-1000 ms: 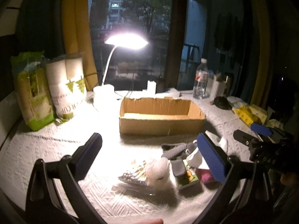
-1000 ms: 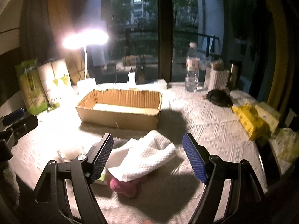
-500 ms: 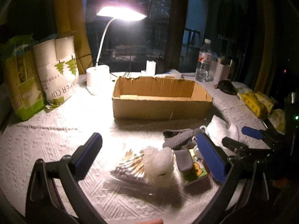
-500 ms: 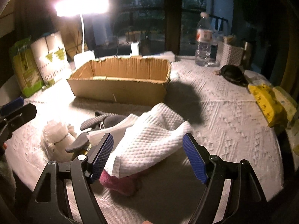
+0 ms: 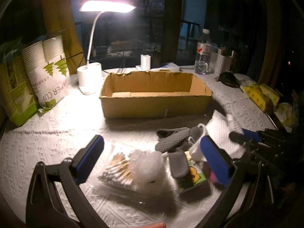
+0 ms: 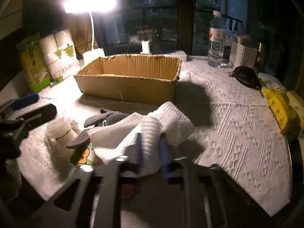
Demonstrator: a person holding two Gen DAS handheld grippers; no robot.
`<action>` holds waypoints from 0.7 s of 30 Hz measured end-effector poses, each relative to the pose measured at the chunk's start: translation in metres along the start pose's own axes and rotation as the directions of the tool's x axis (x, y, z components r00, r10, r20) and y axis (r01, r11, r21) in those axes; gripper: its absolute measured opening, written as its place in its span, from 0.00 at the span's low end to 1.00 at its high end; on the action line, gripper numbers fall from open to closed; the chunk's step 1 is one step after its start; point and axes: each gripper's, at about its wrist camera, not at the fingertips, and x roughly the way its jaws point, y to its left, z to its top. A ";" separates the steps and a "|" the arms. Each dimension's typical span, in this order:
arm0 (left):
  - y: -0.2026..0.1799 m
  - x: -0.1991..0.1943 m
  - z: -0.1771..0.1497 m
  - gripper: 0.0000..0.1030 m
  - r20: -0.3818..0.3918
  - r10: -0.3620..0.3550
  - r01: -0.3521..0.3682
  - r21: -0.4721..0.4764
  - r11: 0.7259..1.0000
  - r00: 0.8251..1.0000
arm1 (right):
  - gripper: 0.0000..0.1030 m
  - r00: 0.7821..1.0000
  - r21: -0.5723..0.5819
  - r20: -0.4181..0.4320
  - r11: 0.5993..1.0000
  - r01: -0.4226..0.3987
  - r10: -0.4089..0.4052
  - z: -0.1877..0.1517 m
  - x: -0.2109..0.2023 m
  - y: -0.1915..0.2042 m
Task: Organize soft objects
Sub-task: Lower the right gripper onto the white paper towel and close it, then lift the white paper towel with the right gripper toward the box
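An open cardboard box point(image 5: 155, 102) point(image 6: 129, 83) stands mid-table. In front of it lies a pile: a white waffle cloth point(image 6: 152, 127) point(image 5: 220, 131), grey socks point(image 5: 172, 138) point(image 6: 106, 117), a clear plastic wrap point(image 5: 146, 163) point(image 6: 58, 131), a bag of cotton swabs point(image 5: 115, 171), a small green box point(image 5: 193, 178) point(image 6: 81, 153). My right gripper point(image 6: 151, 150) is shut on the white cloth's near fold. My left gripper point(image 5: 152, 157) is open above the swabs and wrap, holding nothing.
A lit desk lamp point(image 5: 91, 57), paper-cup sleeves point(image 5: 47, 72) and a green bag point(image 5: 13, 95) stand at the left. A water bottle point(image 6: 215, 39), a white basket point(image 6: 243, 55), a black object point(image 6: 245, 76) and yellow packs point(image 6: 279, 108) lie at the right.
My right gripper moved forward and closed on the white cloth. My left gripper moved closer over the pile and stays open.
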 end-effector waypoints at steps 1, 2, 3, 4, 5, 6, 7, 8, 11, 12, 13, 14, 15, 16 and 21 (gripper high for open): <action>-0.003 0.001 0.001 0.99 -0.002 -0.002 0.002 0.006 1.000 1.000 | 0.08 1.000 0.001 0.007 1.000 -0.001 0.001 0.000 -0.002 -0.003; -0.005 0.002 0.001 0.99 -0.004 -0.004 0.004 0.010 1.000 1.000 | 0.06 1.000 0.000 0.011 1.000 -0.003 0.003 0.000 -0.004 -0.004; -0.008 0.002 0.001 0.99 -0.005 -0.006 0.006 0.014 1.000 1.000 | 0.05 1.000 0.000 0.015 1.000 -0.008 0.008 0.000 -0.006 -0.006; -0.010 0.002 0.001 0.99 -0.006 -0.007 0.008 0.018 1.000 1.000 | 0.05 1.000 0.003 0.019 1.000 -0.013 0.013 0.001 -0.008 -0.008; -0.012 0.003 0.002 0.99 -0.007 -0.008 0.008 0.022 1.000 1.000 | 0.05 0.999 0.008 0.027 1.000 -0.017 0.017 0.002 -0.011 -0.011; -0.014 0.003 0.002 0.99 -0.007 -0.009 0.009 0.026 1.000 1.000 | 0.05 0.999 0.011 0.038 1.000 -0.016 0.015 0.003 -0.015 -0.012; -0.016 0.003 0.003 0.99 -0.007 -0.009 0.009 0.030 1.000 1.000 | 0.05 0.998 0.018 0.058 1.000 -0.014 0.013 0.005 -0.020 -0.015; -0.017 0.003 0.004 0.99 -0.006 -0.009 0.009 0.032 0.999 1.000 | 0.05 0.997 0.024 0.072 1.000 -0.017 0.015 0.007 -0.024 -0.017; -0.021 0.005 0.008 0.99 -0.005 -0.011 0.011 0.041 0.999 1.000 | 0.05 0.990 0.043 0.140 0.999 -0.019 0.013 0.016 -0.045 -0.027; -0.023 0.005 0.009 0.99 -0.005 -0.013 0.013 0.044 0.999 1.000 | 0.05 0.987 0.047 0.160 0.999 -0.018 0.010 0.019 -0.051 -0.030; -0.025 0.005 0.011 0.99 -0.004 -0.016 0.016 0.048 0.999 1.000 | 0.05 0.984 0.053 0.181 0.998 -0.016 0.006 0.022 -0.058 -0.034; -0.028 0.006 0.012 0.99 -0.003 -0.017 0.017 0.052 0.998 1.000 | 0.05 0.981 0.055 0.196 0.998 -0.014 0.003 0.024 -0.064 -0.038; -0.031 0.006 0.013 0.99 -0.002 -0.019 0.019 0.056 0.998 1.000 | 0.05 0.976 0.057 0.216 0.998 -0.009 -0.003 0.027 -0.070 -0.042; -0.034 0.007 0.015 0.99 -0.002 -0.022 0.022 0.059 0.998 1.000 | 0.05 0.973 0.061 0.232 0.998 -0.003 -0.011 0.029 -0.076 -0.046; -0.052 0.012 0.021 0.99 -0.006 -0.041 0.041 0.076 0.996 0.999 | 0.05 0.959 0.082 0.282 0.997 0.001 -0.024 0.041 -0.098 -0.066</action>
